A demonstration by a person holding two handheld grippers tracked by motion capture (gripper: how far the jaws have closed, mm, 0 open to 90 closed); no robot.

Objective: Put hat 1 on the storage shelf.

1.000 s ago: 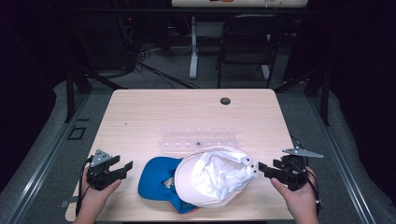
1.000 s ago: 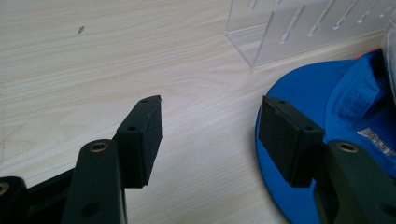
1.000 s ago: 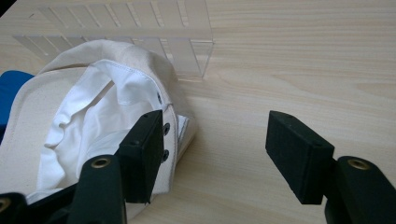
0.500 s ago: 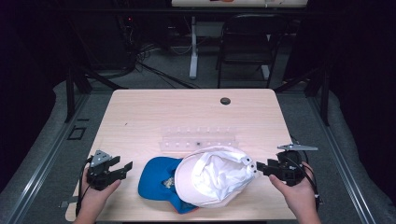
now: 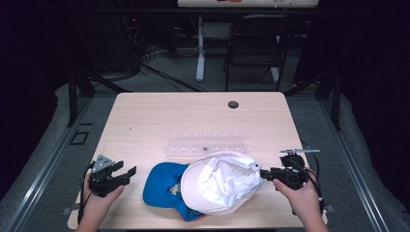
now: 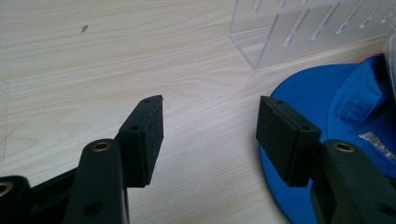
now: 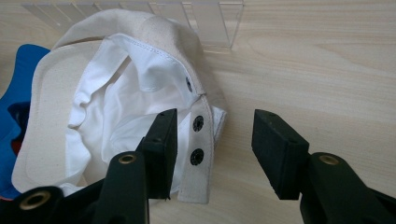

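A white cap (image 5: 220, 186) lies upside down near the table's front edge, over part of a blue cap (image 5: 162, 191). My right gripper (image 5: 263, 173) is at the white cap's back. Its jaws have just been closing. In the right gripper view the snap strap (image 7: 200, 154) lies between the jaws of my right gripper (image 7: 215, 116), close to the left one, and the pads do not press on it. My left gripper (image 5: 126, 173) stands open left of the blue cap. Between the jaws of my left gripper (image 6: 210, 105) is bare table, with the blue cap's brim (image 6: 317, 93) at the right jaw.
A clear acrylic rack (image 5: 205, 145) with slots stands just behind the caps. The wooden table (image 5: 193, 116) has a round cable hole (image 5: 233, 104) at the back. A chair (image 5: 256, 43) and cables are on the floor beyond.
My right gripper has moved left up to the white cap's strap and its jaws have narrowed. The left gripper and both caps have stayed put.
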